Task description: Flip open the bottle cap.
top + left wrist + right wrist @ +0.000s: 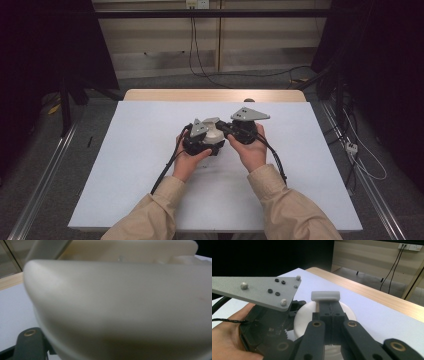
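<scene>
**White lid tab pinched, body braced from the left**

My right hand-held gripper (329, 315) has its jaws drawn together on the thin upright stem of a white tab (325, 296); the tab's flat top sits just above my fingertips and runs crosswise to the jaws. The tab stands on the middle of a round white container (216, 134), directly ahead of this gripper and below it, so any pull will go straight up along the stem.

My left hand-held gripper (200, 140) is pressed against the container's near-left side. In the left gripper view the cream wall (120, 305) looms so close that I cannot tell whether those jaws are apart or clamped on it. It looks to be steadying the body.

The container rests on the white tabletop (125, 165), near its middle, between my two hands. Both grippers touch it, the right from above and the left from the side. I judge the right one does the lifting while the left holds the base down.
</scene>
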{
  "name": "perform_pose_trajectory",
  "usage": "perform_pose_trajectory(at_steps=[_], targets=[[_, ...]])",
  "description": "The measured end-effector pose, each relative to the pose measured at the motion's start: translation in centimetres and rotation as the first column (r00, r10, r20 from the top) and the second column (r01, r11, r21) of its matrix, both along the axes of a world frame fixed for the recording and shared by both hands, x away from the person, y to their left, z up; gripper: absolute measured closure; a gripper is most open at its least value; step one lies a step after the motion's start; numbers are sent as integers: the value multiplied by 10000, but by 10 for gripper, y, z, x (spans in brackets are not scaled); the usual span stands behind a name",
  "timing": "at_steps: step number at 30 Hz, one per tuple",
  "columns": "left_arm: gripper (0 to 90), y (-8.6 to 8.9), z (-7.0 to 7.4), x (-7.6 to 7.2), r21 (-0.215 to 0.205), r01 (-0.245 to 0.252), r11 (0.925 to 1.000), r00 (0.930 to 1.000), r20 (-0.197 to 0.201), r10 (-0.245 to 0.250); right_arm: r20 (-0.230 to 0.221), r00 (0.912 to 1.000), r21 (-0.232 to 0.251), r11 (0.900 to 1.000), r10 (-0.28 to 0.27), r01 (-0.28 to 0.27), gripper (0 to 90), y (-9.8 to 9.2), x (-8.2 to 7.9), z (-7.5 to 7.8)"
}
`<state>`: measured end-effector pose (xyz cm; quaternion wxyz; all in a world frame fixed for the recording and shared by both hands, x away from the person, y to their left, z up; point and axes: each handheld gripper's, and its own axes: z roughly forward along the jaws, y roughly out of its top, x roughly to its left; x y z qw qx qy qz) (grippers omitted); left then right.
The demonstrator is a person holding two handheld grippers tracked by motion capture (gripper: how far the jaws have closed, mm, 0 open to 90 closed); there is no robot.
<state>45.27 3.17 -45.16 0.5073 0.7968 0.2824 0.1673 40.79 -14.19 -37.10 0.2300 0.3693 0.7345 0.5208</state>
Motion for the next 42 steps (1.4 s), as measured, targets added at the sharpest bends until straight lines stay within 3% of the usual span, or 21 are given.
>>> perform_pose_trajectory(at_steps=[34,42], targets=[[188,0,0,0,17,3,10000,10000,-15,-3,250,9996,-317,9994,108,-100,900,12,18,8],[188,0,0,0,53,-1,10000,10000,22,0,310,9995,-144,9999,90,-86,900,14,22,7]])
